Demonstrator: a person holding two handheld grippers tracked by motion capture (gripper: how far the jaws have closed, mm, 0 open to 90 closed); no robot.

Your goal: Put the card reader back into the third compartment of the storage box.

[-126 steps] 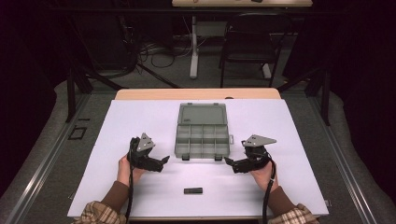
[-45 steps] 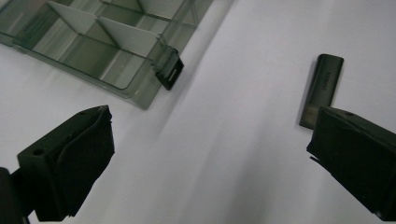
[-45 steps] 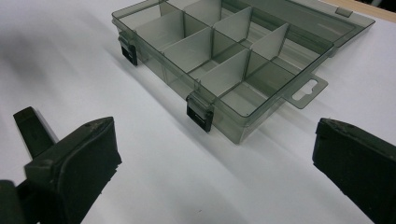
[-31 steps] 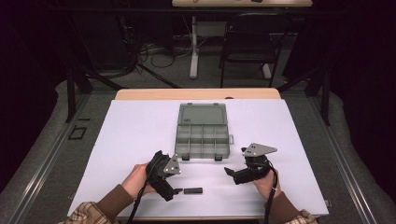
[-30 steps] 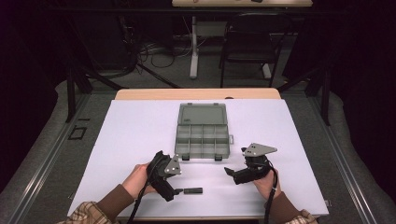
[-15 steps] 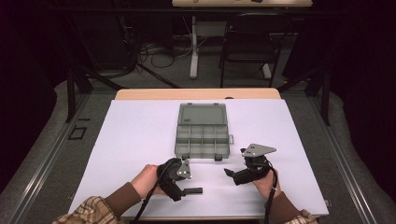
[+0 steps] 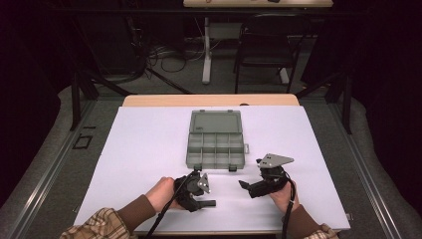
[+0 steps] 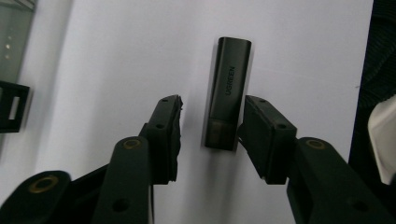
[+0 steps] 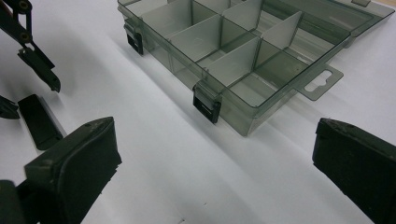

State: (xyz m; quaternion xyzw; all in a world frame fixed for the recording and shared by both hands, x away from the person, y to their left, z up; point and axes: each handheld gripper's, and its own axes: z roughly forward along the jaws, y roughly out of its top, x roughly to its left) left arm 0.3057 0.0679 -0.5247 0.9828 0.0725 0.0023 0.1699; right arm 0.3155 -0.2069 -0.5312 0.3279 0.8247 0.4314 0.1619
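My left gripper (image 8: 211,128), jaws apart, straddles the light, rigid, slick adapter (image 8: 227,93) pointing toward 12 o'clock; I'd pinch its long flat sides.

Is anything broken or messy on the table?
Nothing looks spilled or broken. The clear box sits open and straight, its compartments empty as far as I can see. The little black stick lies flat between the open jaws of the left tool, closer to one jaw. The right tool is open too.

Plaid sleeves with brown cuffs (image 7: 133,213); black left gripper (image 8: 209,135) with brass-ringed screws, black right gripper (image 7: 247,185) topped by a grey three-cornered plate, black cables trailing
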